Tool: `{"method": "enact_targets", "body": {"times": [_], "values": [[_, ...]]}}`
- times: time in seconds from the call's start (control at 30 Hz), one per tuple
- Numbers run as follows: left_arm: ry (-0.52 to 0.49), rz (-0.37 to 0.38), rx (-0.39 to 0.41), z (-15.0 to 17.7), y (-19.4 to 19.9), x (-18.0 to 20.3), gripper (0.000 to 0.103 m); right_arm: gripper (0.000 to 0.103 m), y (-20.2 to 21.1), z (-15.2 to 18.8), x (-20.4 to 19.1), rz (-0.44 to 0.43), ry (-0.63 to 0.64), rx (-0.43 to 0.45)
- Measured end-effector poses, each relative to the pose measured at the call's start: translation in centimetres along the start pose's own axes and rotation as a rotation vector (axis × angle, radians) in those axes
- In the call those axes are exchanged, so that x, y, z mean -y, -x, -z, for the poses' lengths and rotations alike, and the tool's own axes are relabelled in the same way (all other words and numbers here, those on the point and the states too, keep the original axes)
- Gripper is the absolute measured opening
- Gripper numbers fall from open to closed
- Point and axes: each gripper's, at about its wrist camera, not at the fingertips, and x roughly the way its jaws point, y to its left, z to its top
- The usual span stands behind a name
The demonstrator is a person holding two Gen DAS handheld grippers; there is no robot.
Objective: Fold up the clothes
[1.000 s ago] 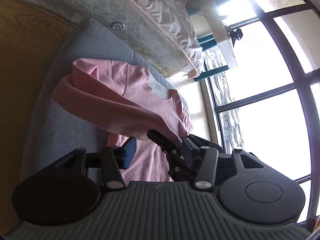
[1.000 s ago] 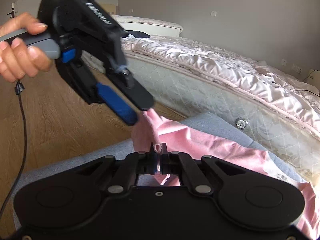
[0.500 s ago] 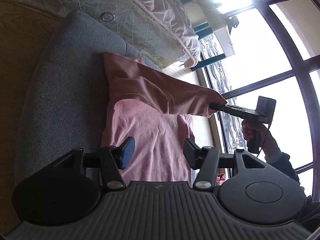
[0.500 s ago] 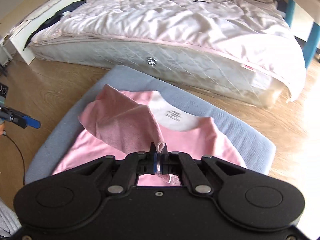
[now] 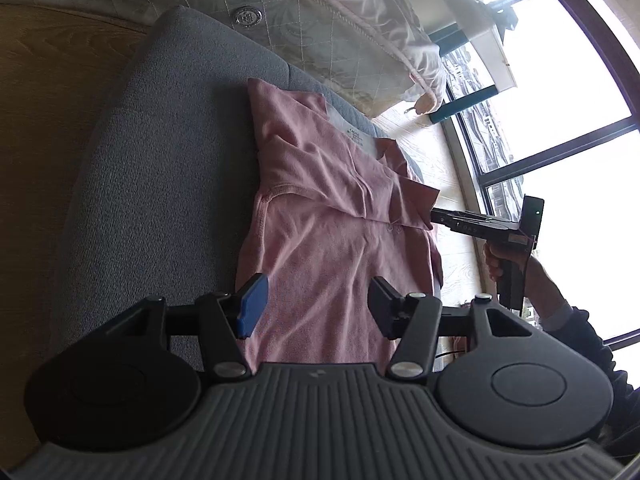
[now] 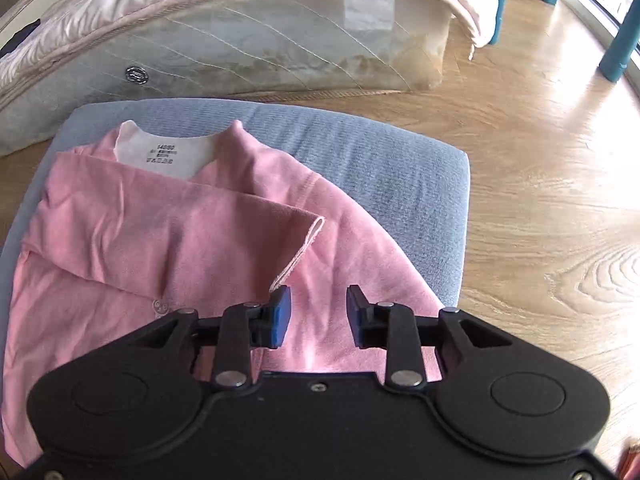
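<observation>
A pink shirt (image 6: 132, 264) lies flat on a grey cushion (image 6: 380, 160), its white neck label toward the bed. One sleeve (image 6: 224, 216) is folded across the chest, and its cuff (image 6: 306, 246) ends just in front of my right gripper (image 6: 318, 308). That gripper's jaws are opening; no cloth is pinched between them, and the shirt body lies below. In the left wrist view the shirt (image 5: 320, 248) fills the middle. My left gripper (image 5: 318, 296) hovers open over its lower part, and the right gripper (image 5: 436, 214) sits at the cuff's end.
A mattress (image 6: 260, 40) with a pale quilt stands right behind the cushion (image 5: 160, 160). Wooden floor (image 6: 540, 160) surrounds the cushion. Teal furniture legs (image 6: 624, 32) stand at the far right. A big window (image 5: 560, 140) and a person's hand (image 5: 496, 260) show in the left wrist view.
The right gripper carried the sleeve across the shirt, laid it on the chest, and its jaws parted off the cuff. The left gripper stayed open and drifted slightly lower.
</observation>
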Motion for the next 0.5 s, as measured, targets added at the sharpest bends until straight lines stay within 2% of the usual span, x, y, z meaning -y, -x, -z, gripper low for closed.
{"method": "enact_targets", "body": {"times": [0.1,0.2,0.3,0.37,0.43,0.5], "values": [[-0.102,-0.047,-0.030,0.0,-2.1,1.1,0.060,0.036,1.1,0.3,-3.9,0.006,0.162,0.067],[-0.289,-0.160,-0.002,-1.2,-4.0,3.4,0.060,0.046,2.1,0.6,-7.7,-0.028,0.290,0.115],[-0.411,-0.233,0.090,-3.4,-5.6,5.7,0.060,0.048,1.5,0.7,-12.3,-0.009,0.464,0.140],[-0.503,-0.291,0.158,-5.1,-7.5,7.3,0.061,0.048,1.0,1.0,-14.5,0.007,0.557,0.205],[-0.586,-0.371,0.182,-6.2,-10.2,8.1,0.061,0.048,-0.4,0.4,-16.0,-0.024,0.598,0.239],[-0.615,-0.447,0.148,-6.5,-12.6,7.5,0.061,0.046,-2.2,-0.6,-16.7,-0.046,0.594,0.230]]}}
